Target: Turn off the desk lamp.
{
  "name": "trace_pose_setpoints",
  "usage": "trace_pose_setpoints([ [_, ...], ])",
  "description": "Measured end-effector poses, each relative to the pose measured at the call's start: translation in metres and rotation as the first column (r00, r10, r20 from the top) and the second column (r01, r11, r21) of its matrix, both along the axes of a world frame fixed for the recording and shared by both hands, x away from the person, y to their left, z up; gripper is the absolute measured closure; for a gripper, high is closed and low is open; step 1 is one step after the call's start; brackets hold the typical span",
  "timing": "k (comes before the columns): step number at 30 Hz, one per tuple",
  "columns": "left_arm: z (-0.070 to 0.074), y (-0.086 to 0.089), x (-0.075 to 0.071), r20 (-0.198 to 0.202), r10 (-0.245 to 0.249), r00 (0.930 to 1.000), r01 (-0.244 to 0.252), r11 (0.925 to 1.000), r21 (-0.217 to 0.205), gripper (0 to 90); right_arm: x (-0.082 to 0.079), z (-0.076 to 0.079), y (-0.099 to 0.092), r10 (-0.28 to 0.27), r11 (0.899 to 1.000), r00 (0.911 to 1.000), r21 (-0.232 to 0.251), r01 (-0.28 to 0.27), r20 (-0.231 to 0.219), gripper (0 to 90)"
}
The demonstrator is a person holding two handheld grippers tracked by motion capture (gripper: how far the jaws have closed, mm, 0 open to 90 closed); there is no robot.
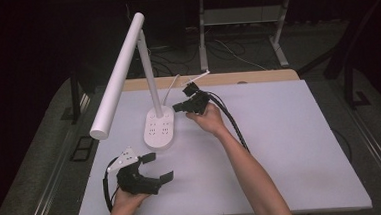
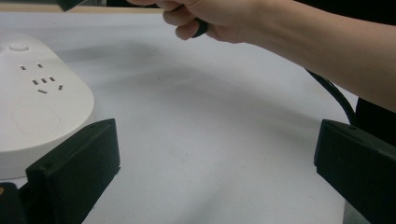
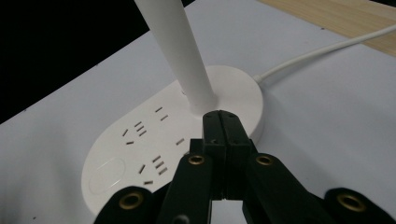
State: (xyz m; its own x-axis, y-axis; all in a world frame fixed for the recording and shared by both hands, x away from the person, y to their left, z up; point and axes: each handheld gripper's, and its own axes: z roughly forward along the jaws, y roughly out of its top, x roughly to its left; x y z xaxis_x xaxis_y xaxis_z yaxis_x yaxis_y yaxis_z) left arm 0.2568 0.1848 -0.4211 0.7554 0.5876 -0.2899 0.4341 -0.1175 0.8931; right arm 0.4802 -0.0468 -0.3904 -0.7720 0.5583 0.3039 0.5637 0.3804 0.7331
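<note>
a table point(image 1: 291, 146) with a pale lavender-white top carries everything, and most of that surface lies bare. along its far edge runs a strip of light wood point(image 1: 217, 79). on the left half, towards the far side, stands a white desk lamp point(image 1: 149, 80); its oval base point(image 1: 159, 129) sits flat on the surface and has socket slots set into its top. a slim stem rises from the far end of that base and bears a long round bar that slants out over the left side of the table. a thin white cord point(image 1: 170, 93) leaves the far end of the base and runs over the surface to the wooden strip.
</note>
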Motion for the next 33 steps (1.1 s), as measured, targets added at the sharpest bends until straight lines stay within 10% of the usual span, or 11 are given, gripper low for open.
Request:
trace_pose_setpoints([
  [9, 0.000, -0.001, 0.000, 0.000, 0.003, 1.0000, -0.003, 1.0000, 0.003, 0.0, -0.014, 0.013, -0.032, -0.014, 1.000, 0.9999, 0.013, 0.014, 0.009, 88.2],
  [33, -0.001, -0.003, 0.000, -0.004, 0.002, 1.0000, -0.002, 1.0000, 0.006, 0.0, -0.069, 0.041, -0.107, -0.104, 0.994, 0.9934, 0.028, 0.102, 0.049, 6.2],
])
